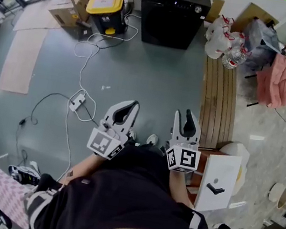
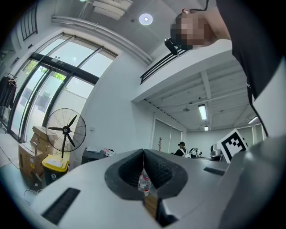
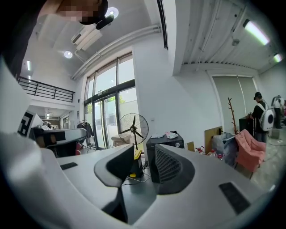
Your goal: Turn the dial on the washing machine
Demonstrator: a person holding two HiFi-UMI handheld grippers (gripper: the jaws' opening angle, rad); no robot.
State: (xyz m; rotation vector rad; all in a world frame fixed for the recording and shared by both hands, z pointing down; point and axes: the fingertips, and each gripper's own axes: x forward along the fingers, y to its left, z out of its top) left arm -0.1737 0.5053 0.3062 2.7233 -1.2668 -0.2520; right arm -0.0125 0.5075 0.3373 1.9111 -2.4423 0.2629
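Note:
The black washing machine (image 1: 173, 12) stands on the floor at the far end of the head view, with its small silver dial (image 1: 197, 9) at the top right of its front panel. In the right gripper view the washing machine (image 3: 166, 142) and its dial (image 3: 177, 144) show just beyond the jaws. Both grippers are held close to the person's body, far from the machine. My left gripper (image 1: 128, 106) is shut, its pads (image 2: 134, 167) meeting with nothing held. My right gripper (image 1: 185, 115) stands open, and nothing lies between its fingers (image 3: 167, 167).
A yellow-lidded bin (image 1: 105, 8) and cardboard boxes (image 1: 67, 13) stand left of the machine. A cable and power strip (image 1: 77, 101) trail over the grey floor. On the right are a wooden slatted strip (image 1: 218, 97), water bottles (image 1: 222, 37) and a pink cloth (image 1: 280, 80). A standing fan (image 3: 133, 127) is near the windows.

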